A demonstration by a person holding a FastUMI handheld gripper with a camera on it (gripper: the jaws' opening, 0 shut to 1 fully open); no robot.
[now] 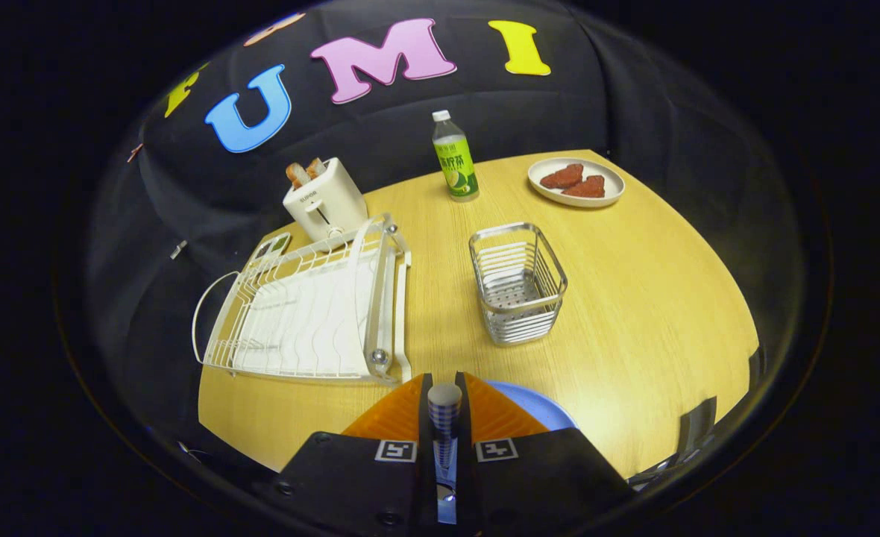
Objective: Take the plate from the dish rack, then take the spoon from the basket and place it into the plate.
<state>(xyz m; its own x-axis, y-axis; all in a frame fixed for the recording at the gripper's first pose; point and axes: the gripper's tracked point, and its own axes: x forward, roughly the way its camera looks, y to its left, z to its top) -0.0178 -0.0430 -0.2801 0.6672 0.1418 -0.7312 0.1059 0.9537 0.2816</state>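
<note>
While over one plate [537, 406], tool [444, 406] clamps one spoon [444, 418].

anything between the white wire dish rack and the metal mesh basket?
Nothing: bare yellow wooden table between white wire dish rack and metal mesh basket, seen in the gripper view.

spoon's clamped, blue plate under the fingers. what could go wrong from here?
1. The gripper holds the spoon upright by its handle, and its bowl end is hidden; released like this it may tip or bounce off the blue plate.
2. The plate sits close to the table edge, so a hard drop could nudge it off.
3. The dish rack stands just beyond the fingers; drifting forward could clip it.
</note>
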